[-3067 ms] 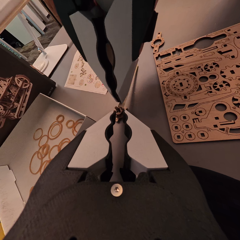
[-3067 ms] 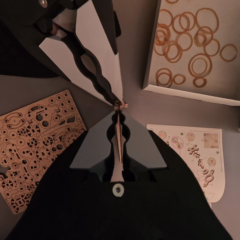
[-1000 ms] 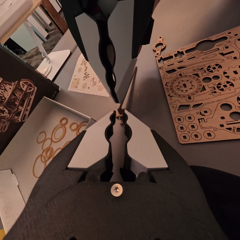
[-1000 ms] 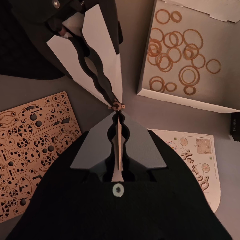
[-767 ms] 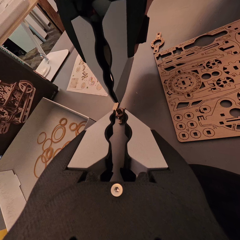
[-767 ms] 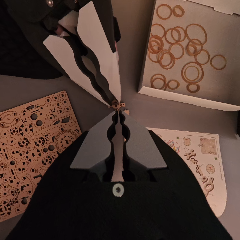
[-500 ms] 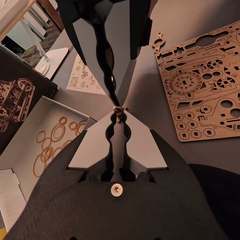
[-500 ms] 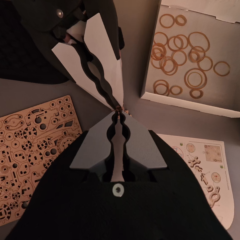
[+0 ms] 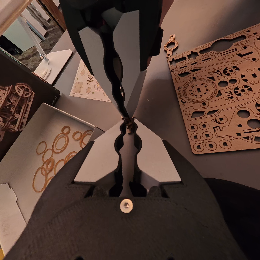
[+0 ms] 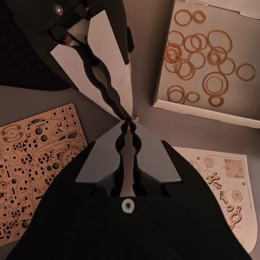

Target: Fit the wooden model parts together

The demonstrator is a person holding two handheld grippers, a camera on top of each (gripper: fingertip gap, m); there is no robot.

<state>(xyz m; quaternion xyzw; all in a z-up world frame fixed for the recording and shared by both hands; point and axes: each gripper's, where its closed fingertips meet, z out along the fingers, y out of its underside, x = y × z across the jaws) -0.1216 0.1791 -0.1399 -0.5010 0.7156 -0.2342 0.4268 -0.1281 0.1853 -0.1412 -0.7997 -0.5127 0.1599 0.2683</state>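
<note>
Two tools, left (image 9: 128, 123) & right (image 10: 127, 123), each clamp tiny wooden bits (image 10: 128, 118) tip-to-tip; joint prob. half-seated, pressing home left.

A pale, matt wooden sheet (image 9: 219, 90) with laser-cut outlines is seen on the smooth grey tabletop (image 9: 161, 106). Rough black plastic and a shiny metal screw (image 9: 126, 207) are shown on the left gripper (image 9: 128, 123).

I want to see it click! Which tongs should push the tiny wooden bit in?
Probably the right tongs: they meet the small wooden part head-on, tip to tip, while the left tongs pinch it steady.
</note>
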